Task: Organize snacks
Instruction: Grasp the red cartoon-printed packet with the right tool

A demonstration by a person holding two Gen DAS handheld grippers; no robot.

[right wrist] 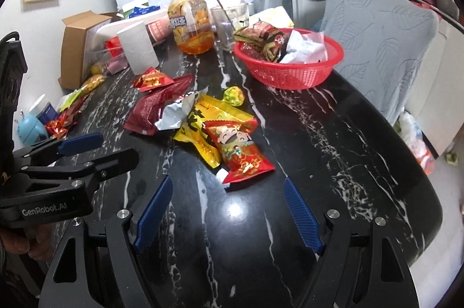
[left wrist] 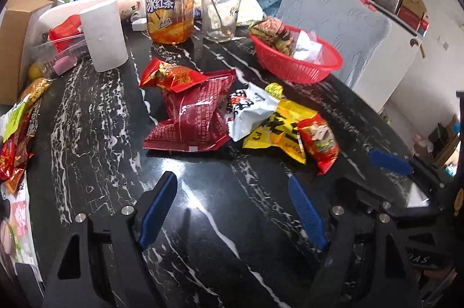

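**While Both Grippers Hung Open, the Snacks Lay Heaped on the Counter**

While the left gripper (left wrist: 232,206) hung over the black marbled counter (left wrist: 95,133), its blue fingers (left wrist: 158,209) stood well apart with nothing between them but bare stone. Its right-hand neighbour, the right gripper (right wrist: 226,215), was just as wide and just as empty, and it pointed down at the near end of the snack pile.

That pile sat in the middle of the counter, apart from both grippers. A dark red packet (left wrist: 191,116) lay at its left side, with a small red-and-gold packet (left wrist: 168,75) resting against its far edge. A white packet (left wrist: 249,110) overlapped the dark red one, and a yellow packet (left wrist: 275,133) lay partly under the white one. Nearest the right gripper was a red packet with a cartoon figure (right wrist: 240,151), lying across the yellow one. A small yellow-green wrapped sweet (right wrist: 233,96) sat just beyond the heap.

Farther back and to the right stood a red basket (left wrist: 304,70), which already held several wrappers and some crumpled white paper. Behind the pile were a bottle of iced tea (left wrist: 169,9), a glass (left wrist: 220,17) with a spoon in it, and a roll of white paper (left wrist: 104,35). More snack packets (left wrist: 14,145) were bunched at the counter's left edge.
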